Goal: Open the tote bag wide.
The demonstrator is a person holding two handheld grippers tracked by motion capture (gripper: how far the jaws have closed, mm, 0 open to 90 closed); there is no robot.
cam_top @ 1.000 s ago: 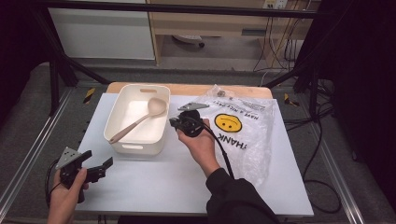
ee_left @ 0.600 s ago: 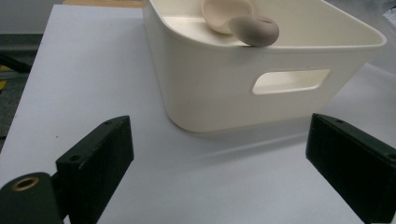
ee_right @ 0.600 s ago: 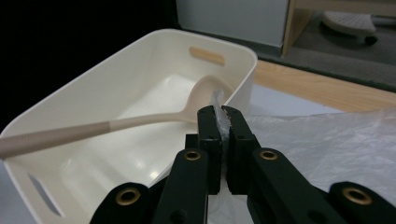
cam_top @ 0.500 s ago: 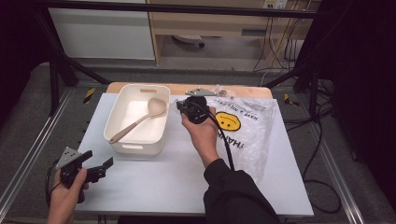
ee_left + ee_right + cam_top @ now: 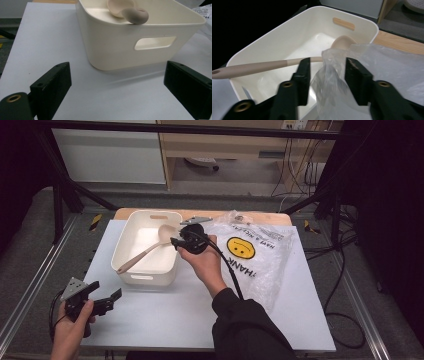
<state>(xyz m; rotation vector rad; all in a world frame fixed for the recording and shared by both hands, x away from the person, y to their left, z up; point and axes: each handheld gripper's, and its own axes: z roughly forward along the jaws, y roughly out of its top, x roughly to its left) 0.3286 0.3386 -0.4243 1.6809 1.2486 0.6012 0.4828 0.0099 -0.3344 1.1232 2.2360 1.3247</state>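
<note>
Plastic bag (image 5: 260, 257) lies on the counter (image 5: 165, 320) beside the white tub (image 5: 131, 251) holding a spoon (image 5: 145, 252); right tongs (image 5: 325, 72) have just been opening, a bag fold loose between them; left tongs (image 5: 117, 87) spread, empty, near the tub.

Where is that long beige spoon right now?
The spoon lies slantwise in the white bin, left of the plastic bag, handle end resting on the bin's near-left rim.
</note>
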